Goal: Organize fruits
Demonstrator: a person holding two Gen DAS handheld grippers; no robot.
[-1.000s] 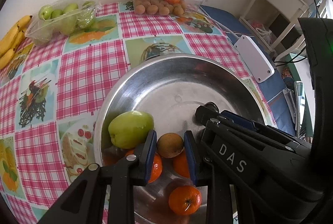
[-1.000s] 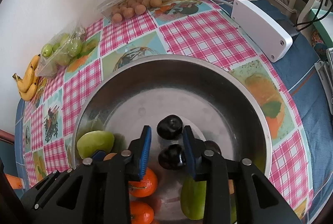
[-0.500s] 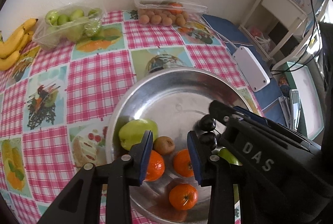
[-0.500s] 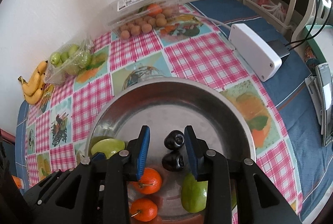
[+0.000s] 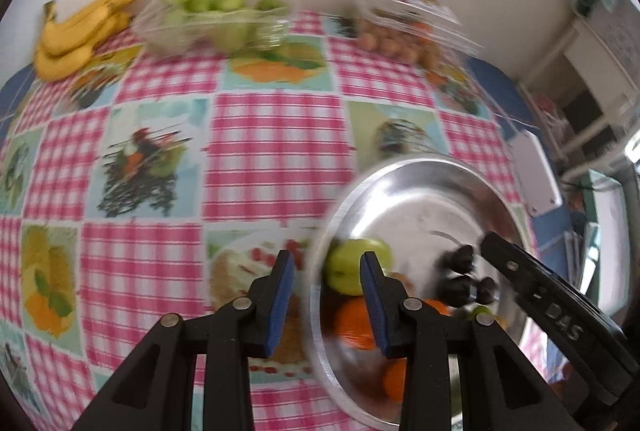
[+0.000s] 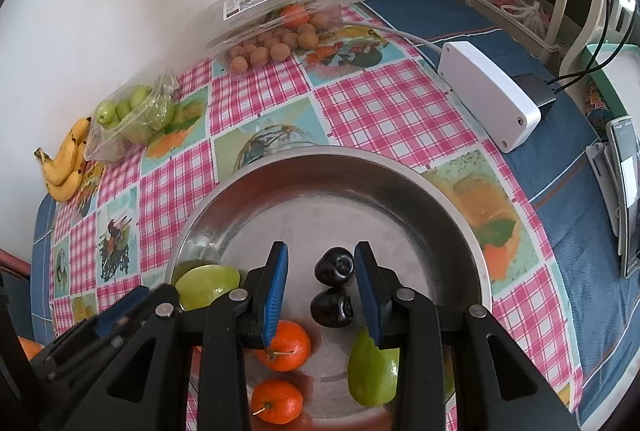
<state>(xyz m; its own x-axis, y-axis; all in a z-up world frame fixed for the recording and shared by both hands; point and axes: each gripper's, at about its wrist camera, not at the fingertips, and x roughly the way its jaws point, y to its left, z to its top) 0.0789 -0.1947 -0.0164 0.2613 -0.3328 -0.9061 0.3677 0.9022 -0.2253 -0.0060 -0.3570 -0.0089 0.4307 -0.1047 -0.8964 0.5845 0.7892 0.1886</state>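
A steel bowl point(image 6: 460, 231) holds two green fruits point(image 6: 208, 285) point(image 6: 372, 375), two oranges point(image 6: 286, 345) point(image 6: 278, 401) and two dark purple fruits point(image 6: 335, 266) point(image 6: 332, 307). My right gripper point(image 6: 321, 251) hovers open above the dark fruits and touches none of them. The left wrist view is blurred. There my left gripper point(image 5: 327, 263) is open and empty over the left rim of the bowl point(image 5: 400, 167), with a green fruit point(image 5: 348, 271) just beyond its right finger. The right gripper's body point(image 5: 540, 303) reaches into the bowl from the right.
Along the wall lie bananas point(image 5: 76, 35), a clear bag of small green fruits point(image 5: 208, 19) and a clear box of small brown fruits point(image 6: 276, 27). A white box with a cable point(image 6: 488, 95) and a phone point(image 6: 628, 191) sit right of the bowl.
My left gripper let go of a small brown fruit in the bowl, then pulled back and swung left to the bowl's rim. The right gripper drew back slightly and stays open.
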